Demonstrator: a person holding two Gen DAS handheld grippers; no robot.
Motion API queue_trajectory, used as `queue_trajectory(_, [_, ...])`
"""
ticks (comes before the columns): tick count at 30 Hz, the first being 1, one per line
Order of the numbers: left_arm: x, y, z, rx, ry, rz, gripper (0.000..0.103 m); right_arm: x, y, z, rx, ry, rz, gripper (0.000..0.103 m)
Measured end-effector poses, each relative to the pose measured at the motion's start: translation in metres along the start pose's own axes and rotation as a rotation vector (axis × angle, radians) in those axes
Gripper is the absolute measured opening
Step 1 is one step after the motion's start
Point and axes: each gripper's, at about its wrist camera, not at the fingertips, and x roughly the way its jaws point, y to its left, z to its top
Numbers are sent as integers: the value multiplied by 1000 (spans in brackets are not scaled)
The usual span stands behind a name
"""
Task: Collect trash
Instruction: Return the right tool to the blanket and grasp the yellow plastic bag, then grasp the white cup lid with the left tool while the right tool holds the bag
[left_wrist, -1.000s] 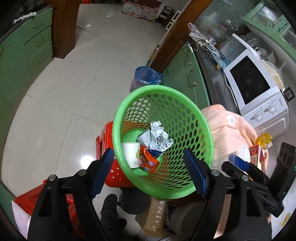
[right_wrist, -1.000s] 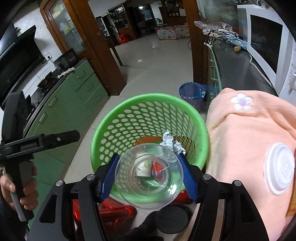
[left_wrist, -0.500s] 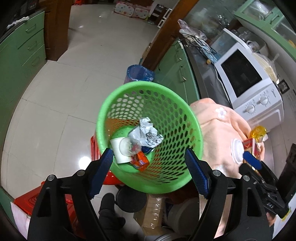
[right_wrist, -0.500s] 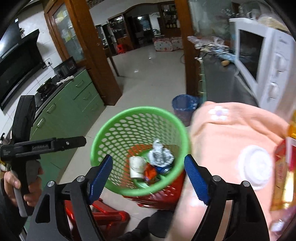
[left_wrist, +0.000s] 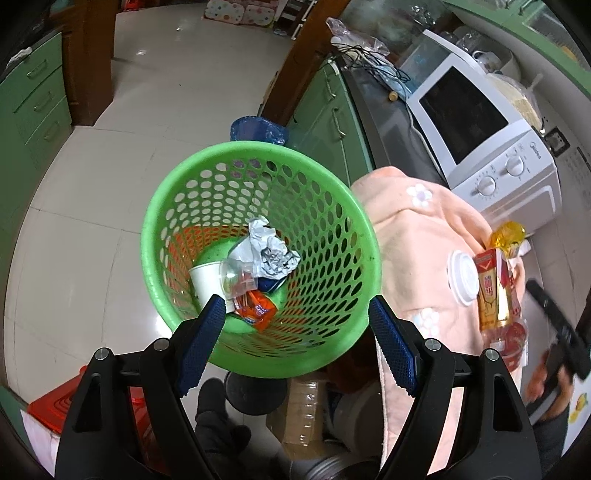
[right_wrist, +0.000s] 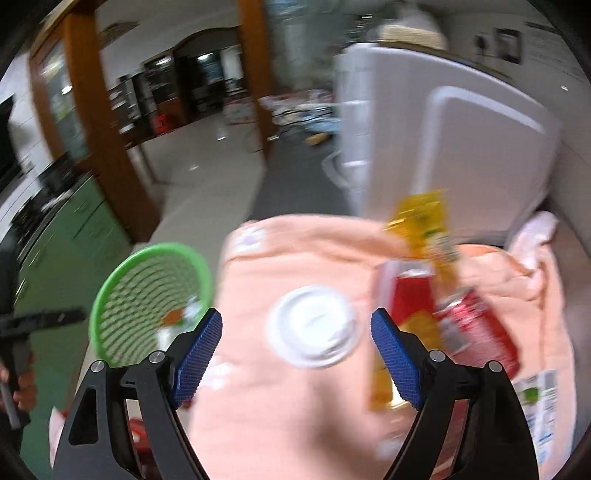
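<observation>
A green mesh basket (left_wrist: 184, 206) holds a white paper cup (left_wrist: 205, 277), a clear plastic cup (left_wrist: 236, 275), crumpled foil (left_wrist: 271, 251) and an orange wrapper (left_wrist: 258, 308). My left gripper (left_wrist: 295, 345) is open and empty, hovering over the basket's near rim. My right gripper (right_wrist: 297, 360) is open and empty above a pink cloth (right_wrist: 280, 413), just short of a white cup lid (right_wrist: 314, 326). A red packet (right_wrist: 412, 299), a yellow wrapper (right_wrist: 424, 221) and a red can (right_wrist: 476, 332) lie to the right of the lid. The basket (right_wrist: 147, 291) shows at the right wrist view's left.
A white microwave (left_wrist: 484, 125) stands on the dark counter (left_wrist: 373, 96) behind the cloth. A blue-lined bin (left_wrist: 255, 129) stands on the tiled floor beyond the basket. Red stools (left_wrist: 51, 406) sit under the basket. Green cabinets (left_wrist: 29, 103) line the left wall.
My right gripper let the clear plastic cup go into the basket, opened, and swung right over the pink cloth towards the white lid. My left gripper stayed open above the basket.
</observation>
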Motion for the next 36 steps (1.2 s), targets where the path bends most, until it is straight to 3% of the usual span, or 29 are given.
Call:
queue_trajectory(9, [12,-15,2,36,25,-4,79,43,-62,39,33,35,-114,80])
queue_trajectory(18, [27,-29,5,65,52,-1,79,94,-68,61,-35,94,-180,80])
queue_trajectory(20, [30,-33,5,74,58,-5,79,101,-70,63,-39,105,-191,71])
queue_trajectory(23, [36,-45,4,99,71,-15,79,101,-74,63,-24,105,-186,59])
queue_trajectory(29, [47,-76,1,156,89,-46,79,83,-83,55,23,80,-176,47])
queue_trajectory(36, [62,-125,2,254,108,-99,79,48,-94,48,104,21,-118,46])
